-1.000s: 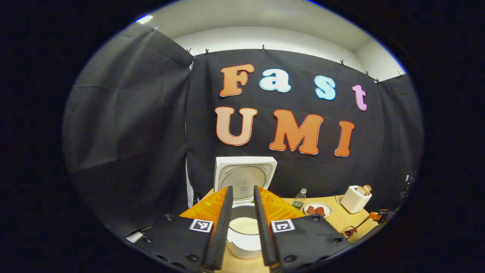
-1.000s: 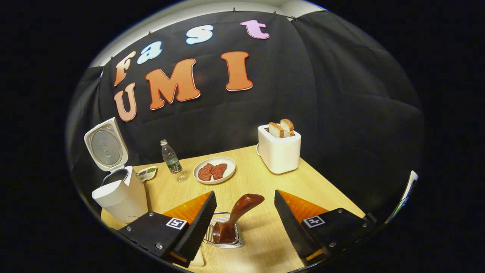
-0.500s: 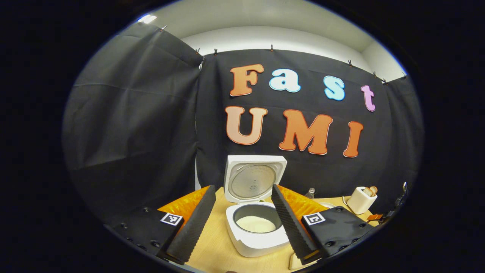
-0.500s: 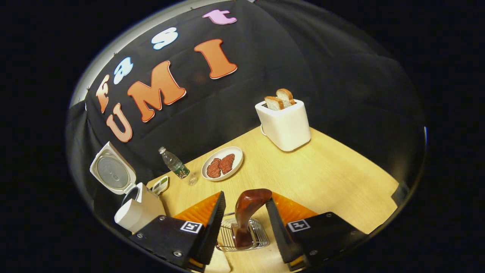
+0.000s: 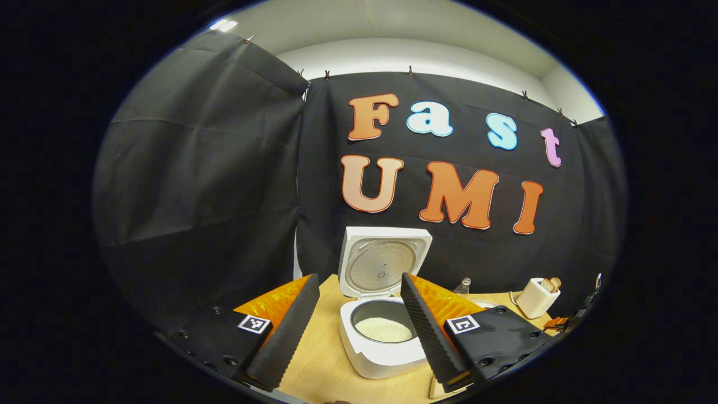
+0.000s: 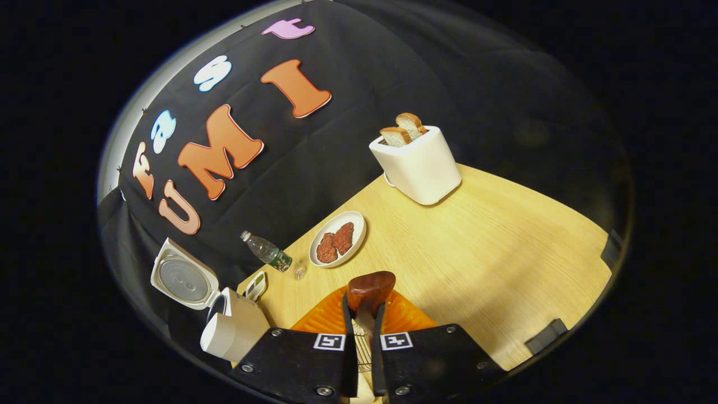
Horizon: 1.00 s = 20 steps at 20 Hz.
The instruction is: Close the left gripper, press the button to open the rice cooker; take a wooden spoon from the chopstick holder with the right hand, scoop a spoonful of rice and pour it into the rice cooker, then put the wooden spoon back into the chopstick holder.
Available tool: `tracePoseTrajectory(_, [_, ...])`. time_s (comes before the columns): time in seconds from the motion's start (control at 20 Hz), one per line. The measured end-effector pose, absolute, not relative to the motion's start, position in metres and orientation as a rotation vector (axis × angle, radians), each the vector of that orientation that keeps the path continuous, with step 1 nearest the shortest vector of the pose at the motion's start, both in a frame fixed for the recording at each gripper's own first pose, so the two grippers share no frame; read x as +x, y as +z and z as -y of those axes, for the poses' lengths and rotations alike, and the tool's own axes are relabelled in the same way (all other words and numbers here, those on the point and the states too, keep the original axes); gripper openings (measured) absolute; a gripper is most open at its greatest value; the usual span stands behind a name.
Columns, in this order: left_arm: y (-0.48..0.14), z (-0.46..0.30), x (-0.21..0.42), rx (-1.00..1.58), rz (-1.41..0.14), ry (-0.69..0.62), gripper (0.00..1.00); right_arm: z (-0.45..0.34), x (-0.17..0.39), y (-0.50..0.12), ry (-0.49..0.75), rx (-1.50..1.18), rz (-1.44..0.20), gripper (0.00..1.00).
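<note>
Two fingers of our left gripper (image 5: 353, 331) stand wide apart in the left gripper view, holding nothing, and between them we look straight at the rice cooker (image 5: 384, 350), just ahead on the wooden table (image 5: 314, 365). Its lid (image 5: 384, 262) is swung up against the booth wall, and the inner pot (image 5: 384, 321) shows a low bed of white rice. The button step looks done, so we judge this hand has only to stay clear.

In the right gripper view our right gripper (image 6: 363, 336) has its fingers drawn nearly together on the handle of the wooden spoon (image 6: 369, 289), whose rounded end stands up just past the fingertips. The spoon's long axis runs roughly along the fingers and down into the wire chopstick holder (image 6: 363, 350), glimpsed in the narrow gap (how deep the bowl sits we cannot tell). From here the open rice cooker (image 6: 233, 331) lies to the lower left, well apart from the spoon. We think the coming move is a lift along the handle's own line, clear of the wires, before any swing toward the rice.
</note>
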<state>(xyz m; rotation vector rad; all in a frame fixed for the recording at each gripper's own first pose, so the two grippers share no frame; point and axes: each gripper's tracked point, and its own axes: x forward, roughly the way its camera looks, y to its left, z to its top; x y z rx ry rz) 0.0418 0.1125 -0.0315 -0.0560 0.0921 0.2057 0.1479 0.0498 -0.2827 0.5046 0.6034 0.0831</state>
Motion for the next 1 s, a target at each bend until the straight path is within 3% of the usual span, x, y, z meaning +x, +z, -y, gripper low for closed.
tracePoseTrajectory(0.5, [-0.016,-0.117,0.036,-0.037,-0.062,0.165,0.98,-0.067,0.132,-0.189,0.107,0.292,-0.404,0.05])
tracePoseTrajectory(1.0, [-0.017,-0.123,0.028,-0.060,-0.072,0.091,0.99,-0.122,0.070,-0.134,0.177,0.335,-0.320,0.05])
